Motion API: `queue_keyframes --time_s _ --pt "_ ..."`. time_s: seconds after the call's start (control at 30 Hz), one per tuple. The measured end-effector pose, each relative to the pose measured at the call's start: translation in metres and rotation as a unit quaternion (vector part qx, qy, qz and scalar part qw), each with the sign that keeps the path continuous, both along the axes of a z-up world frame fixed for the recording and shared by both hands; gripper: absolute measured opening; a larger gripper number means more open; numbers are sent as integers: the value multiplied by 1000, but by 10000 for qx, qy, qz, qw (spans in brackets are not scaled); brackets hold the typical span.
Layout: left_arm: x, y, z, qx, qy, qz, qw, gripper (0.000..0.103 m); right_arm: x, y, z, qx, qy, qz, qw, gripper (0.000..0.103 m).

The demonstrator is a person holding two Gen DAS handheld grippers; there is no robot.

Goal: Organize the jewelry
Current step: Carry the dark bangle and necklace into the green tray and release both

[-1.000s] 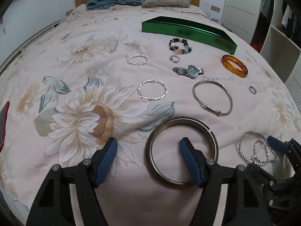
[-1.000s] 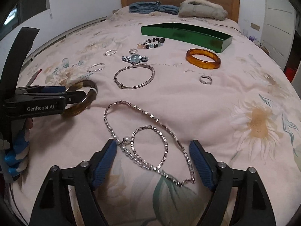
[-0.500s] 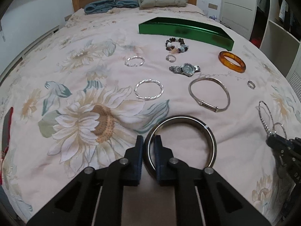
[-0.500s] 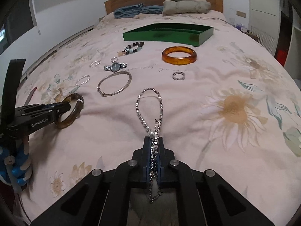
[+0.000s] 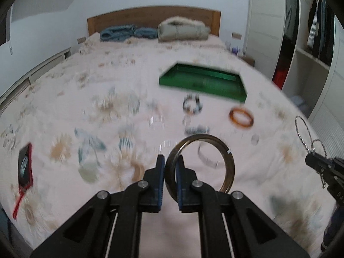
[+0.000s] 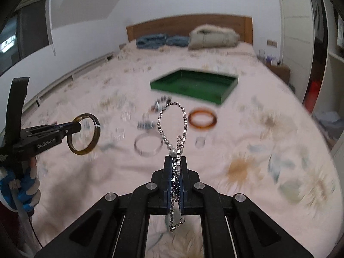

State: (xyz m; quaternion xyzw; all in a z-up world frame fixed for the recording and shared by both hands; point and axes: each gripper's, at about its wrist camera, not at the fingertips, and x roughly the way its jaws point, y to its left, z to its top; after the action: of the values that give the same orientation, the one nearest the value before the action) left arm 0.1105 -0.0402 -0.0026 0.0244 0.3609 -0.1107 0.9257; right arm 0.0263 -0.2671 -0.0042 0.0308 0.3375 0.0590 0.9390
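Left gripper clamps a dark bangle, right gripper pinches a silver necklace; green tray empty, most pieces unsorted on the bedspread.

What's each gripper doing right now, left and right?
Left gripper: shut on the dark bangle, lifted off the bed.
Right gripper: shut on the silver chain necklace, its loop standing up from the jaws.

This is a bedroom in a home. A big bed with a flower sheet fills the middle, a wooden headboard sits behind, and clothes hang at the upper right.
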Motion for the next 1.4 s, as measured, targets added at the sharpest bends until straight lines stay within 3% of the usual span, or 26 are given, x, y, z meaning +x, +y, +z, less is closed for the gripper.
queue_keyframes --time_s 0.23,0.4,0.57,0.67,0.83,1.0,1.2,1.4 --pt "76 -11 77 -229 -328 75 9992 9 67 -26 74 -87 -554 -135 9983 6" --pt "156 -28 88 -295 -186 181 9992 9 142 -43 90 -102 -686 -250 9973 6" --pt "242 -66 60 -194 98 211 9995 9 230 -58 52 -29 -395 -253 9989 6" --pt "297 -94 28 -93 342 224 9991 9 276 -65 18 114 -131 -249 9995 6" --pt "355 -127 -27 119 676 240 9974 9 346 -67 -40 165 338 -237 9990 5" --pt "388 -138 -69 414 972 368 9937 9 376 -68 -79 14 801 -257 9965 5" --pt "401 -136 -101 563 1251 407 9897 9 383 -68 -100 -228 1023 -287 9941 6" --pt "401 -131 -105 452 1254 346 9905 10 382 -66 -100 -362 1027 -299 9936 9"
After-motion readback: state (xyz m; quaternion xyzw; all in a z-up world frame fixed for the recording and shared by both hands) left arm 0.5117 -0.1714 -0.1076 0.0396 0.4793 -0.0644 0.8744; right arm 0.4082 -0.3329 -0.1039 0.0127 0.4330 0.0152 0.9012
